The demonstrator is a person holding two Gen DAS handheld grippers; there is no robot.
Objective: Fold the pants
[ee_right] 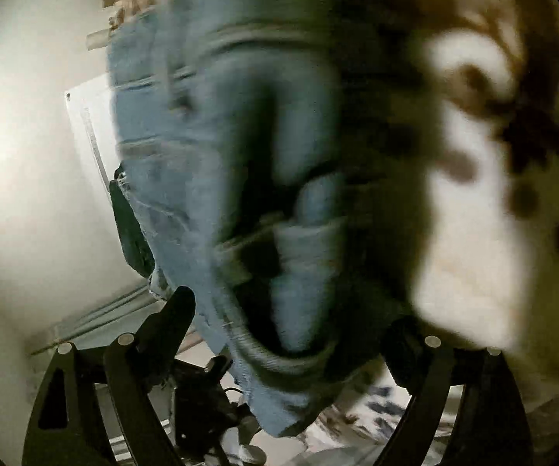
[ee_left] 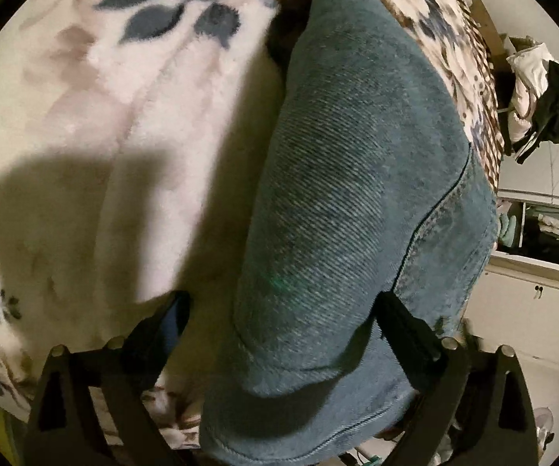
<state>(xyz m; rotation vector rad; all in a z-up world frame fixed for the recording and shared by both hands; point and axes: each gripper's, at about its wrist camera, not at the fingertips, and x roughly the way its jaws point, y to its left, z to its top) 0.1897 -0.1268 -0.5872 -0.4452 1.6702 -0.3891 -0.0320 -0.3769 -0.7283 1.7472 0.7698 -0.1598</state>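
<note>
jeans [ee_left: 357,194] on floral blanket [ee_left: 124,97], clothes heap [ee_left: 543,101] beyond

A plush floral blanket [ee_left: 131,124] covers the bed, cream with slate-blue leaf sprigs and faint pinkish blooms; toward its far edge the pattern turns to brown and white streaks. In the right wrist view the same blanket [ee_right: 473,202] shows only as a blurred cream field with brown blotches. Beyond the bed's edge, a heap of clothes [ee_left: 543,101], white and dark garments together, hangs or is piled against the wall. Below it stands a white cabinet [ee_left: 539,291] with small door knobs and an open shelf holding folded textiles. A pale wall [ee_right: 26,194] fills the left of the right wrist view.
</note>
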